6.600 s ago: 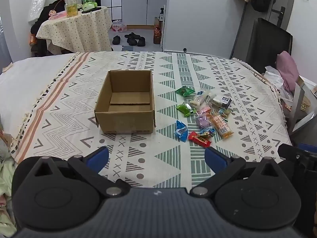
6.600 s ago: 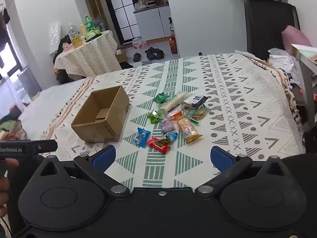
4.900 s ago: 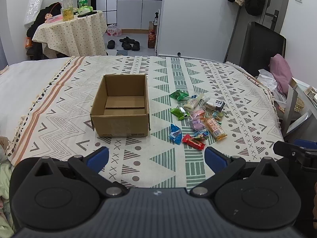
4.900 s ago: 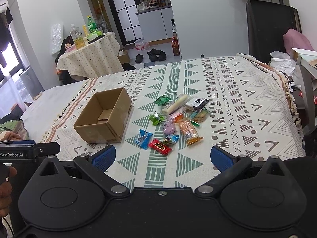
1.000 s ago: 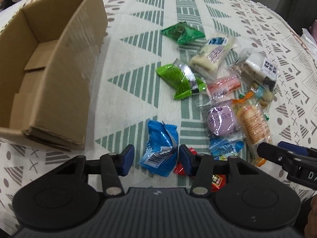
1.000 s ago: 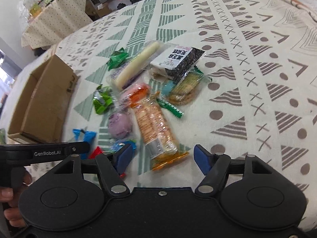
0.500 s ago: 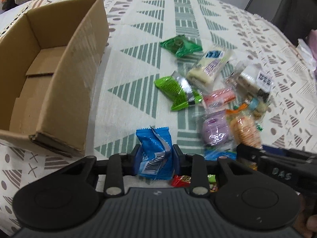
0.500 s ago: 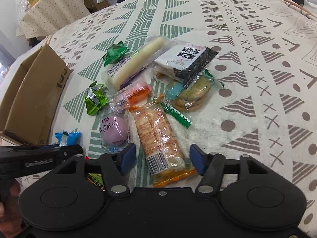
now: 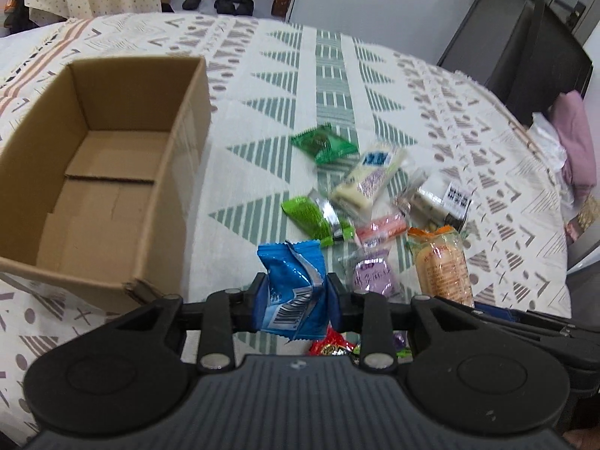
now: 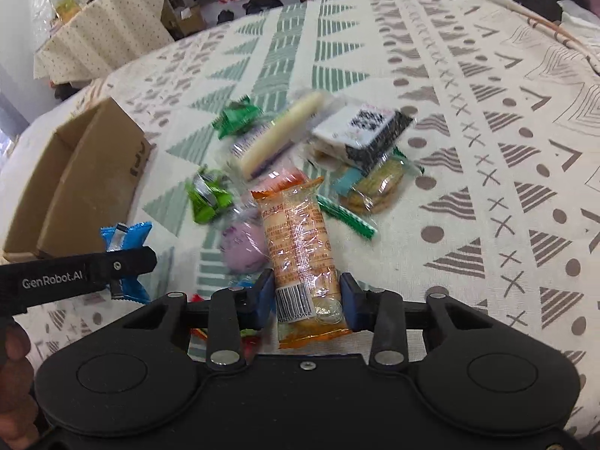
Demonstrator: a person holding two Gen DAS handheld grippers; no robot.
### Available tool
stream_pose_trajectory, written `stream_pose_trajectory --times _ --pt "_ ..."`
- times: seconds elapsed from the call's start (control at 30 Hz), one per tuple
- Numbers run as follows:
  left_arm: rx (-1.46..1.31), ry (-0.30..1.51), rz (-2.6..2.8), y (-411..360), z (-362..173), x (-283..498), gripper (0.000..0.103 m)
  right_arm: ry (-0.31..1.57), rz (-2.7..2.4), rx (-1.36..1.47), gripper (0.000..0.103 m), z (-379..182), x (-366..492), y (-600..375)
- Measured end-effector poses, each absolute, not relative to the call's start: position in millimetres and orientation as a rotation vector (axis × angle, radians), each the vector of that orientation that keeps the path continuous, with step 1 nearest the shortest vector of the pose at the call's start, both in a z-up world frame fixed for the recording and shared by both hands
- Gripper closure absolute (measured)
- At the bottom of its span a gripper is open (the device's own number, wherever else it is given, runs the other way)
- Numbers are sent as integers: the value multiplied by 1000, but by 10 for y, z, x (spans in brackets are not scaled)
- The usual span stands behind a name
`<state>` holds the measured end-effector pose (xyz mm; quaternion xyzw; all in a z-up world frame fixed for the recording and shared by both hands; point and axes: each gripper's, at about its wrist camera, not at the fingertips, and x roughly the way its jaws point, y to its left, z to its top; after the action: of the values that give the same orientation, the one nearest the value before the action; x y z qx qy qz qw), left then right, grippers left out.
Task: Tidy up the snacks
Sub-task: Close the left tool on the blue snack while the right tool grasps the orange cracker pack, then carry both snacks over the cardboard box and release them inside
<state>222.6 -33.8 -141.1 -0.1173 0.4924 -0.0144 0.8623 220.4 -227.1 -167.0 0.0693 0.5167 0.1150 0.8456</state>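
Note:
My left gripper (image 9: 296, 300) is shut on a blue snack packet (image 9: 292, 281) and holds it above the cloth, just right of the open cardboard box (image 9: 123, 93). My right gripper (image 10: 305, 296) has its jaws closing on an orange cracker packet (image 10: 296, 240), and both pads touch its sides. The blue packet (image 10: 127, 236) also shows at the left in the right wrist view. Several snacks lie loose: two green packets (image 9: 322, 144), a white bar (image 9: 369, 180), a purple round cake (image 9: 373, 277), a black-and-white packet (image 9: 442, 198) and a red packet (image 9: 330, 345).
A patterned cloth (image 9: 330, 86) covers the surface. The box (image 10: 86, 172) stands left of the snack pile. A black chair (image 9: 525, 48) stands at the far right edge. A side table with a dotted cloth (image 10: 97, 26) is beyond the far left.
The left gripper shut on the blue packet and rose with it. The right jaws narrowed around the orange cracker packet until the pads met it.

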Motion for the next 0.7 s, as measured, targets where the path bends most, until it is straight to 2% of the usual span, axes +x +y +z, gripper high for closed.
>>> stream_pose_trajectory --times 0.4,0.7 --pt "-351 907 -16 107 -1006 2098 72 1026 239 197 67 -1258 2123 -2009" --pt "-438 868 19 474 -931 2066 72 988 273 183 66 -1028 2109 -1625"
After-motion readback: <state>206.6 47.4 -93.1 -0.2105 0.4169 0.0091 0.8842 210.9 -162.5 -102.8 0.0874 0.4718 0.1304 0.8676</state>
